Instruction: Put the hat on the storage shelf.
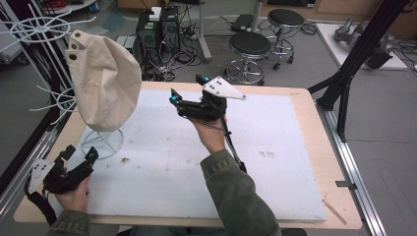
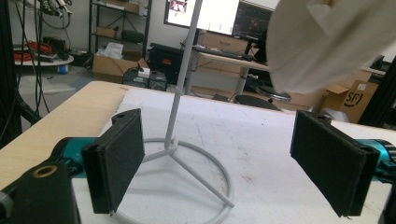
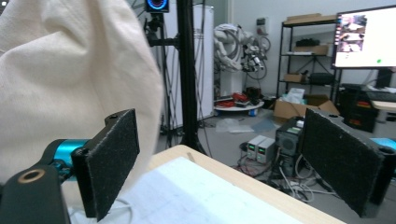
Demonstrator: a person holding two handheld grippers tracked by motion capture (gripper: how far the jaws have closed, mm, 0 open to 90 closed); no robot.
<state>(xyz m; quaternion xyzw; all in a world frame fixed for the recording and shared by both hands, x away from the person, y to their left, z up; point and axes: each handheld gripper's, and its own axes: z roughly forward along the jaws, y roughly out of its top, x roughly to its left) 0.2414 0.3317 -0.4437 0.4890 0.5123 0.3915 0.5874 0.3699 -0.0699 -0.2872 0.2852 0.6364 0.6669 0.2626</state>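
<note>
While my right gripper [image 1: 189,88] hangs wide open beside the cream cap [image 1: 105,81] on its white stand [image 1: 102,142], I risk snagging cloth and tipping it; my left gripper [image 1: 78,155], also open, rests nearby.

The high view looks down and forward from above the person's side of the light wooden table with a white mat [image 1: 275,147], seeing all of it and the floor behind. The left gripper view sits low near the table's near left corner, close to the thin white wire stand [image 2: 180,102], facing the far edge. The right gripper view rides higher over the middle, probably facing the left edge. All three share the cream cloth bag on the stand [image 3: 70,79].
</note>
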